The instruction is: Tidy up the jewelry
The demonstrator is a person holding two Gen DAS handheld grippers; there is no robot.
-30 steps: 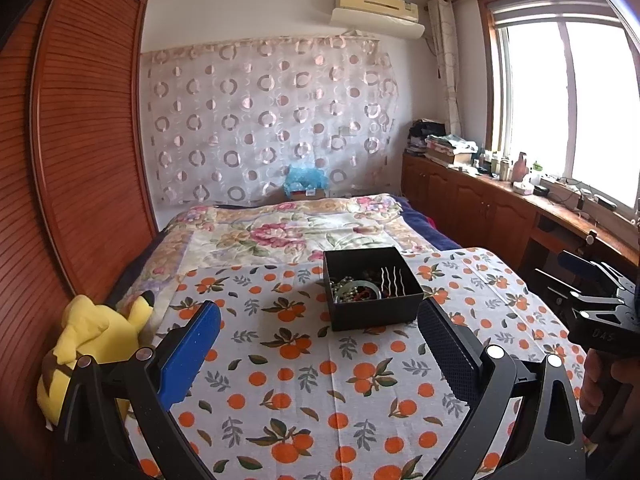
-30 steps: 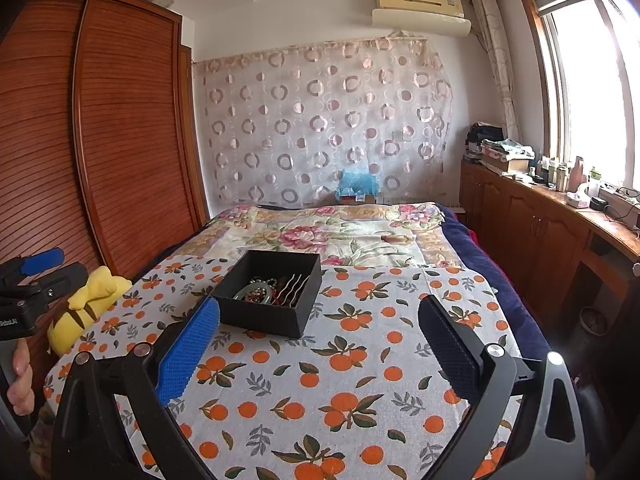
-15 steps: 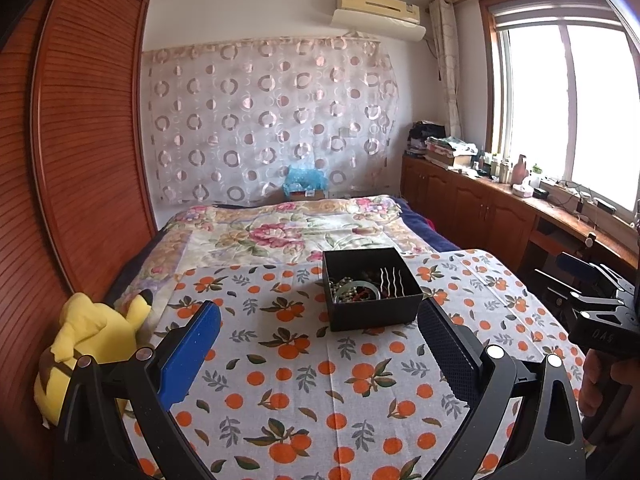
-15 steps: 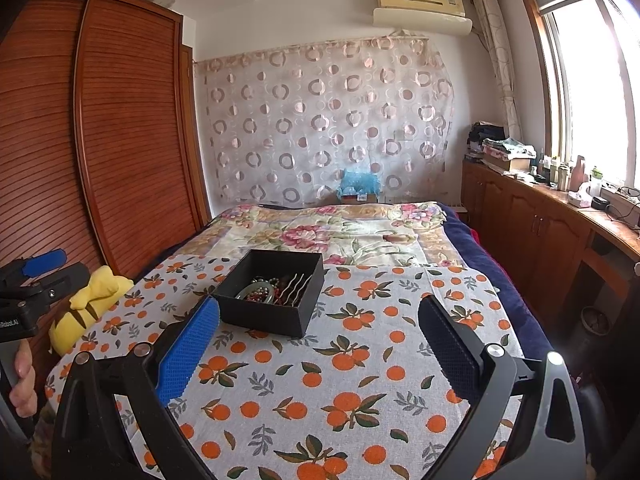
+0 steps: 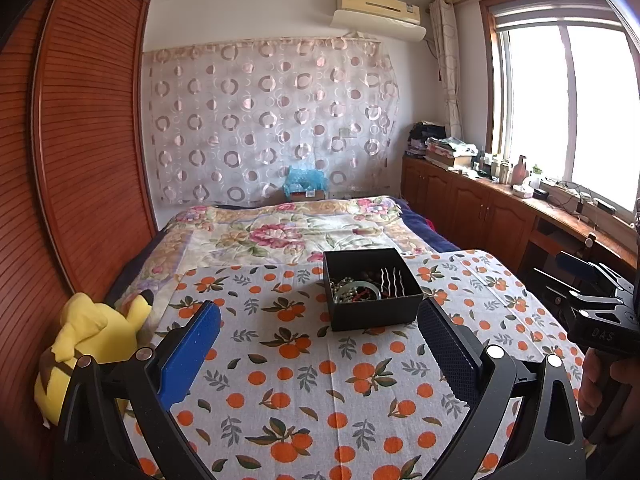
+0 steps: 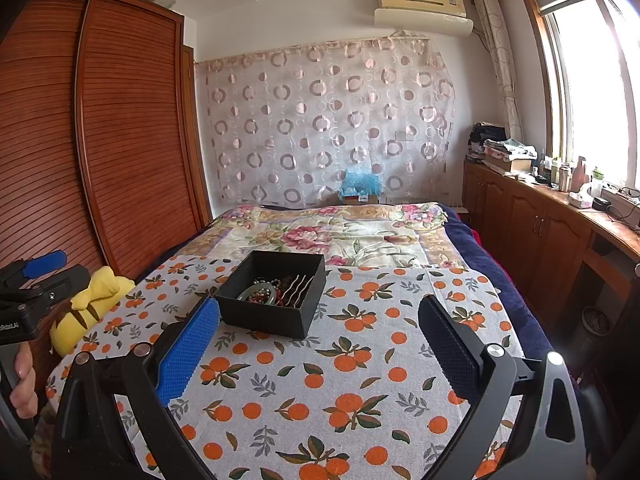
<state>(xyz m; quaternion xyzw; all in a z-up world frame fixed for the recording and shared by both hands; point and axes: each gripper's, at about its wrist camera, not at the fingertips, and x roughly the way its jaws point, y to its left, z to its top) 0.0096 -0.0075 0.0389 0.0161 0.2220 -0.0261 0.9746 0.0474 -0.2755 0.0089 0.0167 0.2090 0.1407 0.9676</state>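
On the orange-print cloth (image 5: pixel 304 364), black box (image 5: pixel 372 312) of jewelry (image 5: pixel 356 290) at 12 o'clock; left gripper (image 5: pixel 320 356) and right gripper (image 6: pixel 318 346) both wide open, empty.

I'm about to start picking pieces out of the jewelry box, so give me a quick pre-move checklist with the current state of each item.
1. Left gripper open and empty: ok, its jaws stand wide apart with nothing between them.
2. Right gripper open and empty: ok, same wide gap.
3. Black box uncovered: ok, no lid on it, contents exposed.
4. Box sitting flat on the orange-print cloth: ok, upright and apart from both grippers.
5. Pieces separable: cannot tell, the beads and bangle lie tangled; the wavy hairpins lie to one side.
6. Destination for sorted pieces: not ok, no tray or second container shows on the cloth.
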